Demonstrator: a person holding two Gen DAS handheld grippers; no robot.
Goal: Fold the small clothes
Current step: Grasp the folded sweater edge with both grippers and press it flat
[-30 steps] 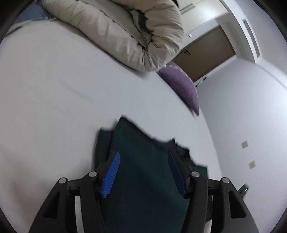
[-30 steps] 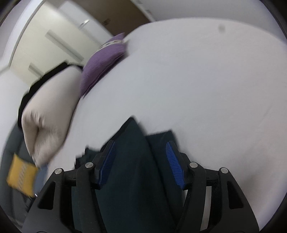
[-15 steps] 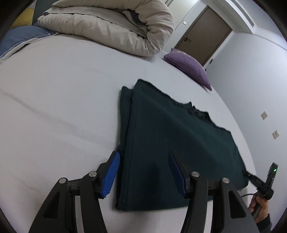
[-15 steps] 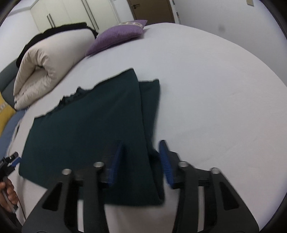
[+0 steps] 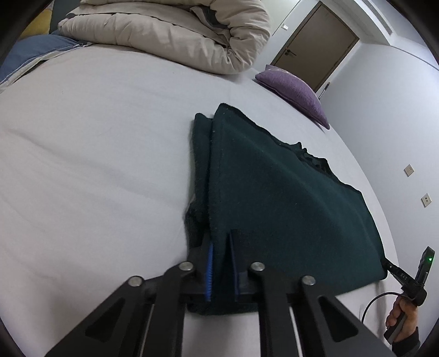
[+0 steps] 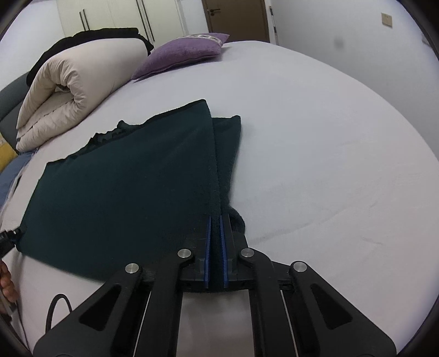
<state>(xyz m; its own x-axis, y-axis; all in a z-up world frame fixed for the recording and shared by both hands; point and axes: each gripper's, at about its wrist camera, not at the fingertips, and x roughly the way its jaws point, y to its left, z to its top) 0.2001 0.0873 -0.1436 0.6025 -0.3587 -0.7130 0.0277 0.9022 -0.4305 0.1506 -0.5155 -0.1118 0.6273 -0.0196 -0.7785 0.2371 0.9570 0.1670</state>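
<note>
A dark green knitted garment (image 5: 277, 197) lies folded flat on the white bed sheet (image 5: 96, 153); it also shows in the right wrist view (image 6: 131, 175). My left gripper (image 5: 221, 241) is shut on the garment's near left corner. My right gripper (image 6: 216, 219) is shut on its near right corner. A narrower folded layer sticks out along each outer side edge. The right gripper's body and the hand holding it show at the lower right of the left wrist view (image 5: 408, 282).
A rolled beige duvet (image 5: 175, 35) lies at the far side of the bed, with a purple pillow (image 5: 293, 93) beside it. A brown door (image 5: 315, 41) and white wall lie beyond. White wardrobes (image 6: 120, 13) stand behind the duvet.
Both grippers have dropped to the garment's near edge and closed on its two near corners. The garment now lies spread flat rather than hanging before the cameras.
</note>
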